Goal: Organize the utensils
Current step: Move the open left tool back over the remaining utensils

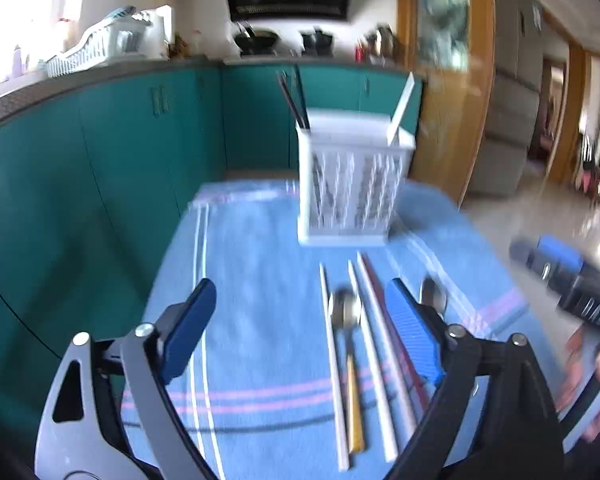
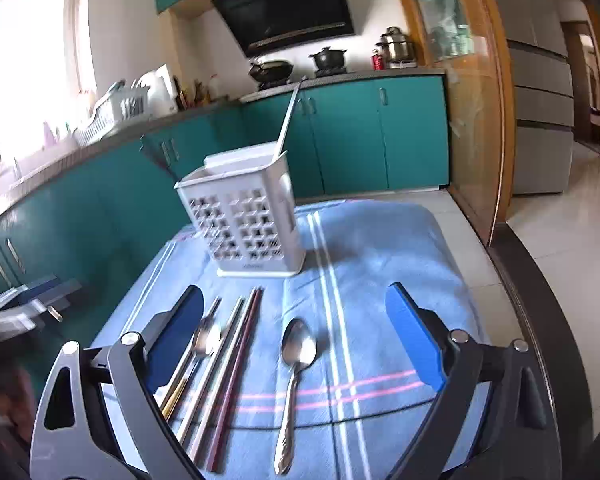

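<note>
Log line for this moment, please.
left gripper: open, empty | right gripper: open, over silver spoon | holder: chopsticks inside | rest on cloth

A white perforated utensil holder [image 2: 252,220] stood upright on the blue striped cloth, holding dark chopsticks [image 2: 158,160] and one white chopstick [image 2: 288,116] that leaned out of its top. In front of it lay a row of loose chopsticks [image 2: 228,368], white and dark red, beside a gold-handled spoon [image 2: 198,352]. A silver spoon [image 2: 296,376] lay apart, bowl up.
</note>
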A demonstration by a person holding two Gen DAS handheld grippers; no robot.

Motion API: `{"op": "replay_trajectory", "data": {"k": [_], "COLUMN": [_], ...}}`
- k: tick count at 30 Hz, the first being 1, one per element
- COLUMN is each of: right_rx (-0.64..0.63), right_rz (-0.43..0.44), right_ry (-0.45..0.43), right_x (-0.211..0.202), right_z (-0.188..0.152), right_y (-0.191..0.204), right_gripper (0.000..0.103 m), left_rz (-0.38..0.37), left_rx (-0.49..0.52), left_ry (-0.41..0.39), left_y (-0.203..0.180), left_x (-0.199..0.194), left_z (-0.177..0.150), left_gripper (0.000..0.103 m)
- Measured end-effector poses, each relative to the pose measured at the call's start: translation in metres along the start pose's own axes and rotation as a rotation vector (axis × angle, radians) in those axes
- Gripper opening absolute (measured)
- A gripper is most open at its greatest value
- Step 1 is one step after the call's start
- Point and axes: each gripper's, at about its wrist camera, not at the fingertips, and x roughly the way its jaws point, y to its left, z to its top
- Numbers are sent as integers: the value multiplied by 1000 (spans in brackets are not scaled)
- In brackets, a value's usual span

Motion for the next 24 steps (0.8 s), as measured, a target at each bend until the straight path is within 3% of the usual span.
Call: {"op": "replay_trajectory", "data": {"k": [9,24], "right_rx": [-82,-76], "right_rz": [-9,9], "right_ry": [34,36], "right_x": [8,11], "right_z": [-19,-20], "right_y": [32,33], "right_gripper": [90,90], "left_rz": [-37,-46], "left_rx": [14,22], "left_ry": [47,57], "left_y": [-3,-11], "left_x": [13,14], "left_z": [-9,-11], "left_gripper": [84,83]}}
